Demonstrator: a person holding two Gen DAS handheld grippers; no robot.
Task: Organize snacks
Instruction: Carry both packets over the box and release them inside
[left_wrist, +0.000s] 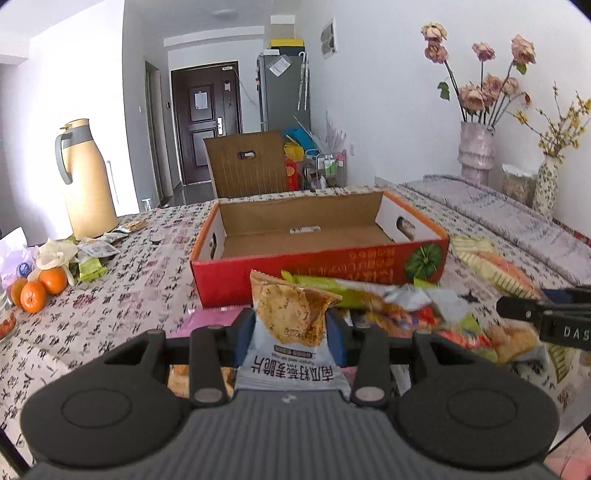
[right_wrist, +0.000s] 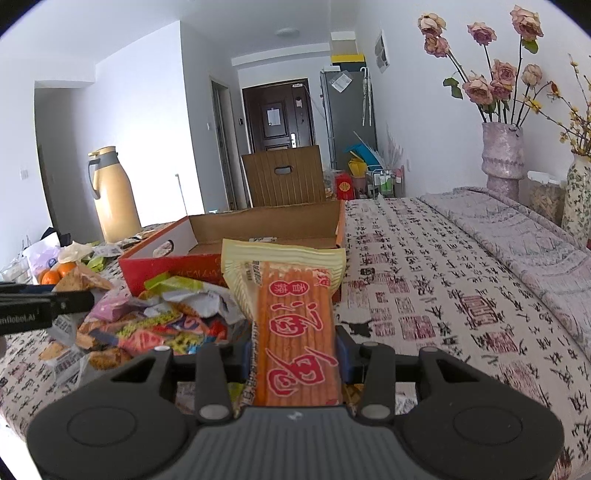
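a: what's in the red cardboard box (left_wrist: 317, 271)?
b: nearly bare. one small flat thing lies on its floor near the far wall, maybe a packet, too small to tell.
a: and the grippers?
b: the left gripper (left_wrist: 291, 326) is clamped on a grey oat crisp packet (left_wrist: 290, 325), lifted just before the box. the right gripper (right_wrist: 293, 360) pinches an orange stick snack packet (right_wrist: 295, 325).
a: the rest?
b: a snack pile (right_wrist: 155, 321) on the tablecloth (right_wrist: 424, 280), touching the box's front.
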